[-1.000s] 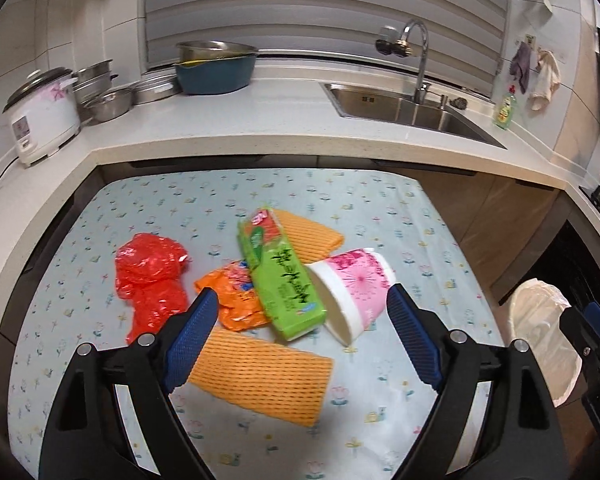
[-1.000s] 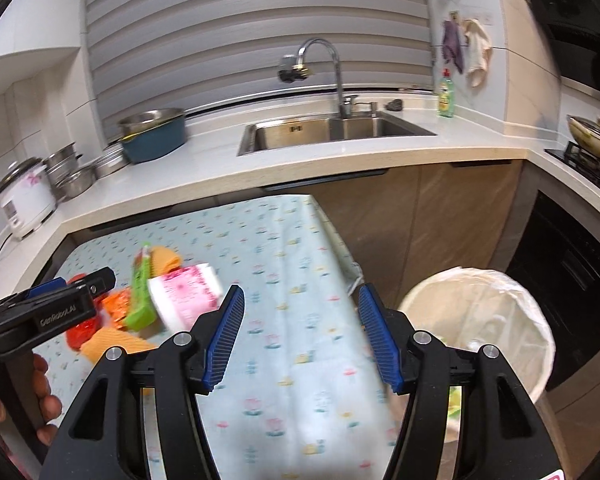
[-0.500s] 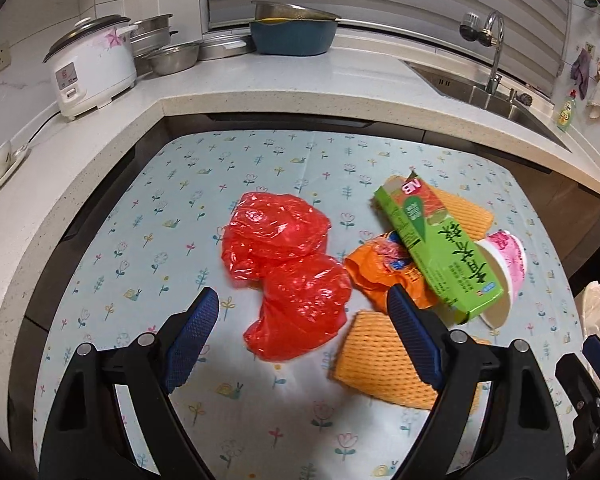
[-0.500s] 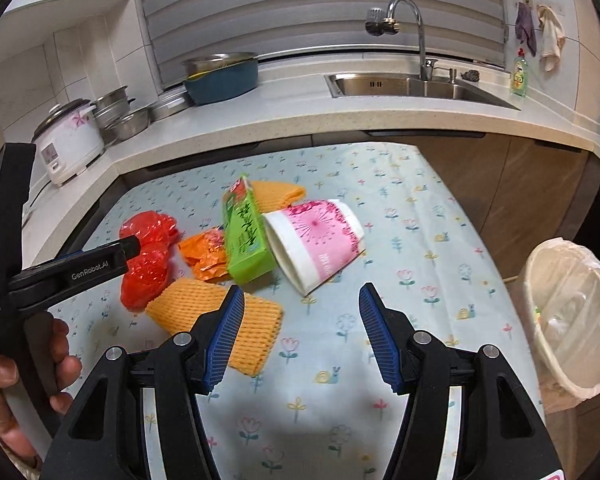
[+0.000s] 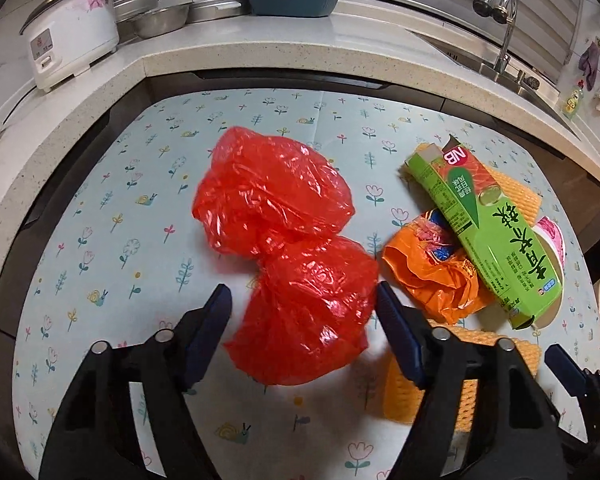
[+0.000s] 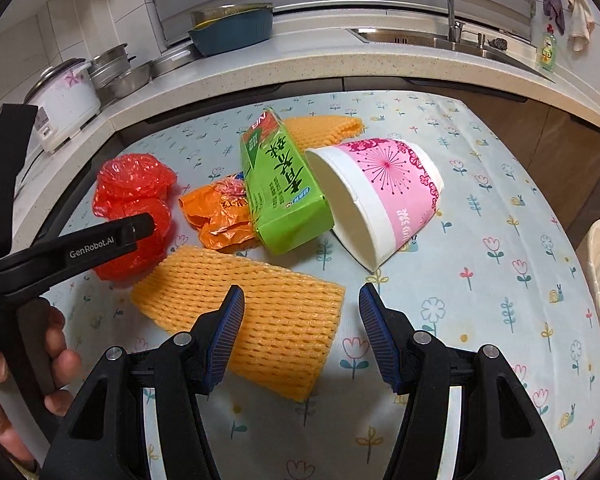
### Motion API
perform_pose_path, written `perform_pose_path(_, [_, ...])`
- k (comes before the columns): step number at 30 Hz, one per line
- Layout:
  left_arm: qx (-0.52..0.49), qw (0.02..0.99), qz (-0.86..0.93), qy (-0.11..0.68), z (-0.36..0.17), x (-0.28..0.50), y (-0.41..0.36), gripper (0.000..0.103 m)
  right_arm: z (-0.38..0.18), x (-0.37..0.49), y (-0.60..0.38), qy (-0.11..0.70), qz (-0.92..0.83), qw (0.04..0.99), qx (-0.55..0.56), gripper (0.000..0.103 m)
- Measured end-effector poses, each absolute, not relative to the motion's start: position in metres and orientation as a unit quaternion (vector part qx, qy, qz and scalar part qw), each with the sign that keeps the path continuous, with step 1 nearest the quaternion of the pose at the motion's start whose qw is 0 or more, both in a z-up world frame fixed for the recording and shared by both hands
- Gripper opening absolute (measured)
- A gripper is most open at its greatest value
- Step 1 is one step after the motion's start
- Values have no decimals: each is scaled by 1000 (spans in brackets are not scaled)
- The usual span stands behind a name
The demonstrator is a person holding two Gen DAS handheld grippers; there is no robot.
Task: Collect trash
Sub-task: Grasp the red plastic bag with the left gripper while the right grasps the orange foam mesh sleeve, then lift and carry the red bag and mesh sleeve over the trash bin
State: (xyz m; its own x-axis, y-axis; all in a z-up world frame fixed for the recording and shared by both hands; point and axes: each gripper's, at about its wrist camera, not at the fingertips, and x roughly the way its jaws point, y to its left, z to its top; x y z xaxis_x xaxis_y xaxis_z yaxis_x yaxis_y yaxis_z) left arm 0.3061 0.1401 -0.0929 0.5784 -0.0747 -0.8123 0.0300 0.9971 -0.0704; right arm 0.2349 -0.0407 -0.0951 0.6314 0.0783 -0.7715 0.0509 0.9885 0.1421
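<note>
Left gripper (image 5: 303, 300) closing around red bag (image 5: 288, 248) (untouched); right gripper (image 6: 302, 300) open, empty.

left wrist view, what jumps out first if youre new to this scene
The crumpled red plastic bag fills the middle of the floral tablecloth, its near lobe between the closing jaws of the left gripper. To its right, a green carton lies across an orange wrapper.
</note>
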Motion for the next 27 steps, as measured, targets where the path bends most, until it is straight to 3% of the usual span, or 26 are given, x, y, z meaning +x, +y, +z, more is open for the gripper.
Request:
perform_pose_path(6, [-16, 890, -40, 454, -96, 305, 135, 40, -109, 240, -38, 434, 9, 898, 75, 42])
perform_pose_path(12, [-19, 893, -52, 447, -87, 292, 127, 34, -105, 236, -34, 428, 14, 901, 66, 19])
perform_pose_path(27, [-8, 911, -84, 404, -28, 234, 80, 33, -30, 180, -82, 346, -14, 934, 88, 15])
